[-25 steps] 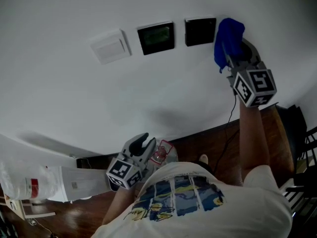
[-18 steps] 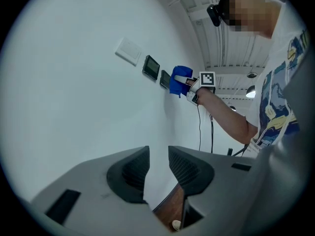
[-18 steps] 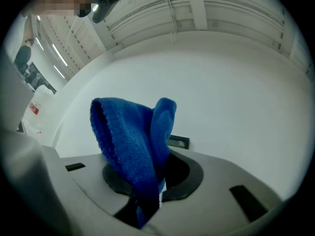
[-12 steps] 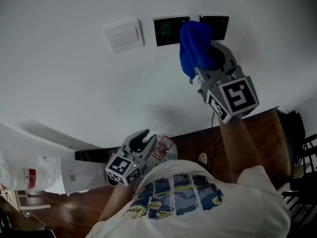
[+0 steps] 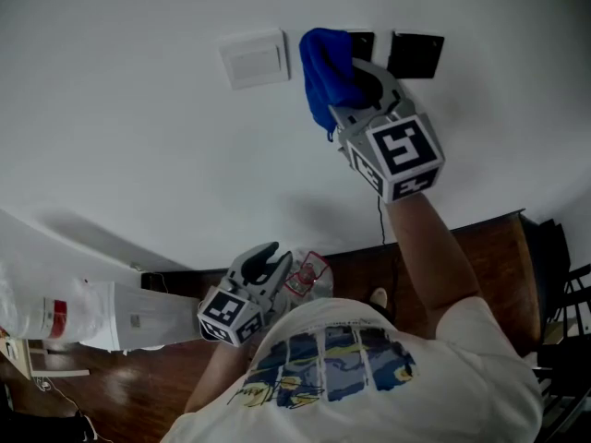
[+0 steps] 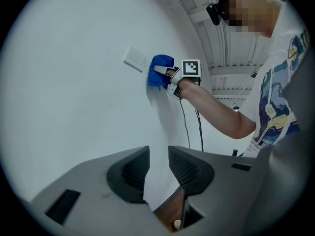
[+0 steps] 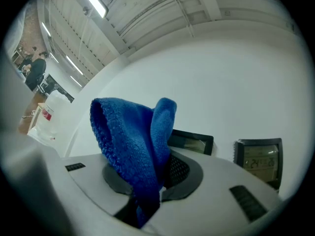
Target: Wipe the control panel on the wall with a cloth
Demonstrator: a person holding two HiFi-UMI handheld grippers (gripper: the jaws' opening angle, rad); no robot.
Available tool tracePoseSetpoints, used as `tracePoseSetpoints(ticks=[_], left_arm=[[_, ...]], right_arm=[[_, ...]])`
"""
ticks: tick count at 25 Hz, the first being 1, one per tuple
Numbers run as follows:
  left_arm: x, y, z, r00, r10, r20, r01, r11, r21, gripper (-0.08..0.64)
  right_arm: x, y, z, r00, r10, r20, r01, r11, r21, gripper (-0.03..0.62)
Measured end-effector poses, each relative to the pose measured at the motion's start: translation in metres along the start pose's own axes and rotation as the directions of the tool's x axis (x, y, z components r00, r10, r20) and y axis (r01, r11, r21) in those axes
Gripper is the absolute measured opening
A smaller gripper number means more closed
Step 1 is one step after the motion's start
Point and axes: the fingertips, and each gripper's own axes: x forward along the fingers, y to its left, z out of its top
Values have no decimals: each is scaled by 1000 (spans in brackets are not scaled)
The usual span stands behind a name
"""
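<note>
A blue cloth [image 5: 325, 74] is pinched in my right gripper [image 5: 362, 86], which is raised against the white wall. The cloth covers most of the middle dark control panel [image 5: 362, 41]; its other points are cloth [image 7: 133, 146] and panel [image 7: 191, 142]. A second dark panel with a lit display [image 5: 415, 54] sits to the right, also seen as the display panel [image 7: 258, 160]. A white switch plate [image 5: 255, 59] is to the left. My left gripper [image 5: 263, 264] hangs low by the person's waist, jaws a little apart and empty, left gripper [image 6: 157, 168].
A white wall [image 5: 138, 155] fills the scene. A cable [image 5: 379, 220] hangs down the wall below the panels. White bags [image 5: 65, 326] lie on the wooden floor [image 5: 480, 247] at the lower left. A dark chair [image 5: 563, 266] stands at the right edge.
My right gripper has swept the blue cloth leftward along the wall, from beside the right panel to over the middle panel. The left gripper has stayed low.
</note>
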Motion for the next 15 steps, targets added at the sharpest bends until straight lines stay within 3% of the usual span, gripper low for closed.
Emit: tracePoseSetpoints(ticks=[15], left_arm=[[12, -9, 2, 999, -38, -9, 38, 999, 5, 97]], right_arm=[[-35, -57, -11, 993, -115, -39, 114, 993, -32, 92]])
